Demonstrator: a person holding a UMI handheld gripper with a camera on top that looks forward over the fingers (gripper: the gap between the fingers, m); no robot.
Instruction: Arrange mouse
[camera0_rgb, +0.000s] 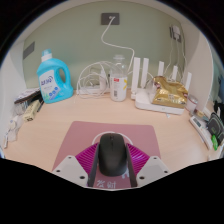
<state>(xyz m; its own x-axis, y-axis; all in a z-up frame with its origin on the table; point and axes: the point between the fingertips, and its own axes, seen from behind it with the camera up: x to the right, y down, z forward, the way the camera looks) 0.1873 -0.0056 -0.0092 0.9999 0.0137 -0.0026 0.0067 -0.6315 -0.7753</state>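
Note:
A black computer mouse (112, 160) sits between my gripper's (112, 150) two fingers, its front pointing away from me. The magenta finger pads (82, 160) press against both of its sides, so the gripper is shut on it. Under and just beyond the mouse lies a dusty-pink rectangular mouse mat (108, 131) on the pale tabletop. The rear of the mouse is hidden by the gripper body.
Along the back wall stand a blue detergent bottle (52, 77), a white wire rack (92, 78), a clear bottle with a red label (120, 78) and a white tray with gold items (165, 95). Small clutter lies at the left (25, 105) and right (206, 126).

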